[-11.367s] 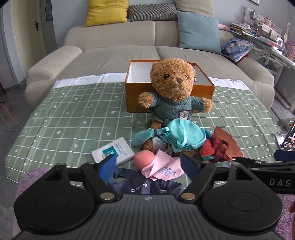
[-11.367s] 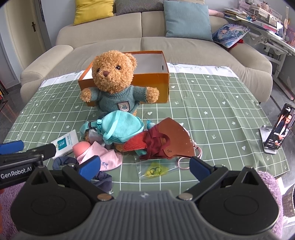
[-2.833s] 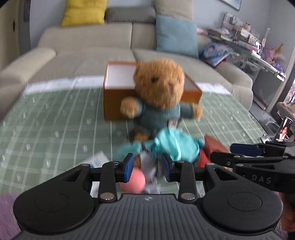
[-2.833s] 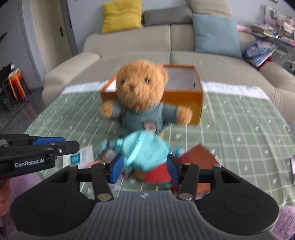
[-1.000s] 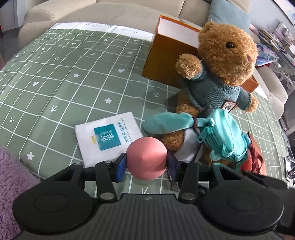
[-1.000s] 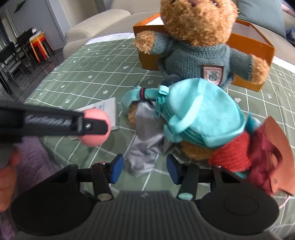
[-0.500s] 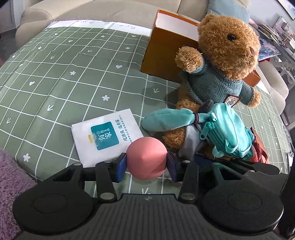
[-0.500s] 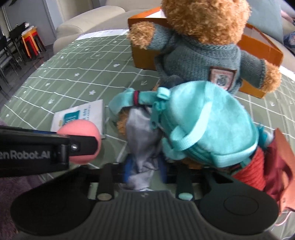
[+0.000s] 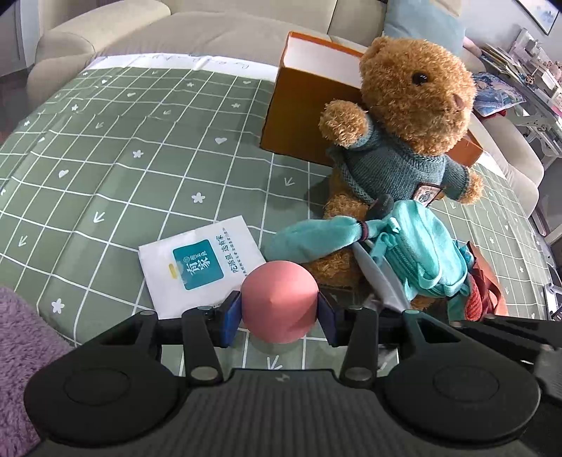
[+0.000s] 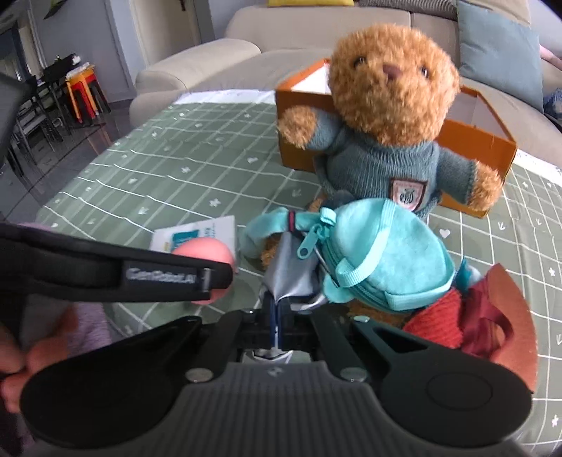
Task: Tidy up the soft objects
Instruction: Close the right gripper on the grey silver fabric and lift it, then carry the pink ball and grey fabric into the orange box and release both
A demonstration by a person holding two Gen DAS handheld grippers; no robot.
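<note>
My left gripper (image 9: pixel 280 313) is shut on a pink ball (image 9: pixel 280 300), held just above the green checked cloth. My right gripper (image 10: pixel 277 320) is shut on a grey cloth (image 10: pixel 291 272) that runs up under a teal plush backpack (image 10: pixel 379 253). The pink ball (image 10: pixel 205 251) and the left gripper's black finger also show at the left of the right wrist view. A brown teddy bear (image 9: pixel 407 116) in a teal sweater sits behind the backpack (image 9: pixel 418 256), in front of an open orange box (image 9: pixel 309 105). Red and brown soft items (image 10: pixel 491 313) lie to the right.
A white packet (image 9: pixel 200 263) with a teal label lies flat left of the ball. A beige sofa (image 9: pixel 210 31) with cushions stands behind the table. A purple fuzzy sleeve (image 9: pixel 21 351) and a hand (image 10: pixel 21 351) are at the near left.
The right gripper closed on the grey cloth and rose a little, pulling the cloth taut. The left gripper kept still with the pink ball in it.
</note>
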